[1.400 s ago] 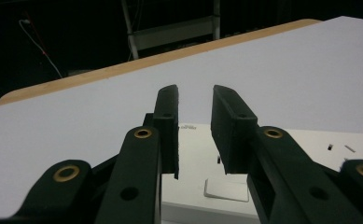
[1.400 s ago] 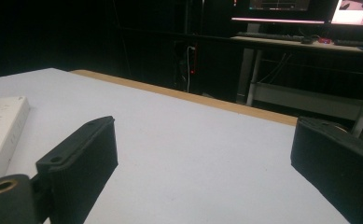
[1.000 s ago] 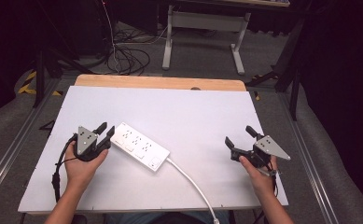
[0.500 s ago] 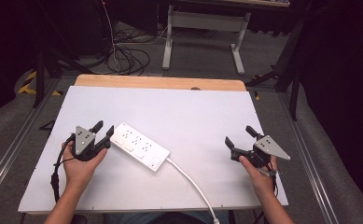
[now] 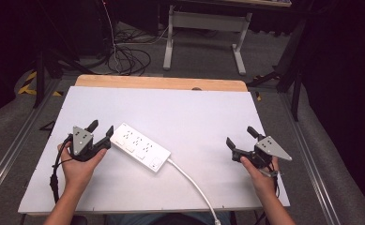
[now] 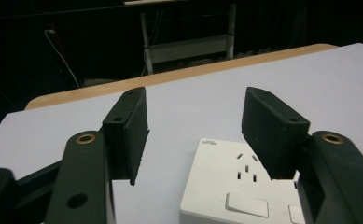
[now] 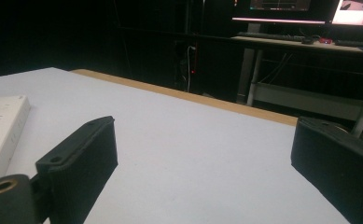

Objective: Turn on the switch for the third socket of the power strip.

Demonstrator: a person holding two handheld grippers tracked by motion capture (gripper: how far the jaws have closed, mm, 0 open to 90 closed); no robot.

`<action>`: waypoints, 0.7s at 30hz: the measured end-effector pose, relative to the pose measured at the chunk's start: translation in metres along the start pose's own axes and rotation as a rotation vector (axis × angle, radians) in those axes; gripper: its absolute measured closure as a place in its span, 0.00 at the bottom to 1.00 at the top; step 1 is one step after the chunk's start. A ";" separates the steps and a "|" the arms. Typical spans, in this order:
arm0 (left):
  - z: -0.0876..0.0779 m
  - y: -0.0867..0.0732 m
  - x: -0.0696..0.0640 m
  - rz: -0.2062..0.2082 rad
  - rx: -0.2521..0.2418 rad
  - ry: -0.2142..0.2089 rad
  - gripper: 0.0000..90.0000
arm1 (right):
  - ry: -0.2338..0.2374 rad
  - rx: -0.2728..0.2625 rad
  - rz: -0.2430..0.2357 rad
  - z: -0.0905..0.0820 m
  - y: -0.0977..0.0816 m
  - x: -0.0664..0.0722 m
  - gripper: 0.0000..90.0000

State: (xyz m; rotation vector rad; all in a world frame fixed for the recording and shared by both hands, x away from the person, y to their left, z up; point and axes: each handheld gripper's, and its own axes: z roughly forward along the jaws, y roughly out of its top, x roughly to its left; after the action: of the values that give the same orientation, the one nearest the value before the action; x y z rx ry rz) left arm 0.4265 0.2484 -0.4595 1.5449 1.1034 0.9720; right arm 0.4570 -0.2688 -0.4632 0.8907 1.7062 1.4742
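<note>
A white power strip [image 5: 140,147] lies slantwise on the white table top [image 5: 194,112], left of centre. Its white cable [image 5: 194,187] runs off the near edge. My left gripper [image 5: 100,128] is held just left of the strip's far end, open, with nothing between the jaws. In the left gripper view that gripper [image 6: 198,126] hangs low over the table, and the power strip's end [image 6: 235,186] with its sockets and a switch sits under the right jaw. My right gripper [image 5: 240,137] is open near the table's right edge, apart from the strip. The right gripper [image 7: 207,158] faces bare table, with the power strip [image 7: 2,126] at far left.
A wooden strip [image 5: 161,83] borders the table's far edge. Beyond it are a desk frame [image 5: 203,28] and loose cables [image 5: 124,56] on the floor. Metal rails [image 5: 311,154] run along both sides of the table.
My left gripper has shifted very slightly to the left beside the strip. The right gripper and the power strip have not moved.
</note>
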 end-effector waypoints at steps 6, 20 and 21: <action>0.000 0.001 0.000 -0.012 -0.005 0.018 0.34 | 0.000 0.000 0.000 0.000 0.000 0.000 0.08; -0.001 0.001 0.000 -0.025 -0.023 0.083 0.04 | -0.001 0.000 -0.001 0.000 0.000 0.000 0.08; -0.001 0.001 0.000 -0.027 -0.027 0.086 0.03 | 0.000 0.000 0.000 0.000 0.000 0.000 0.08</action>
State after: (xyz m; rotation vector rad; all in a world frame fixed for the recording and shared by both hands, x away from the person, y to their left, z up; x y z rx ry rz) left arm 0.4254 0.2487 -0.4585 1.4743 1.1642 1.0390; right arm 0.4571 -0.2690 -0.4633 0.8911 1.7058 1.4739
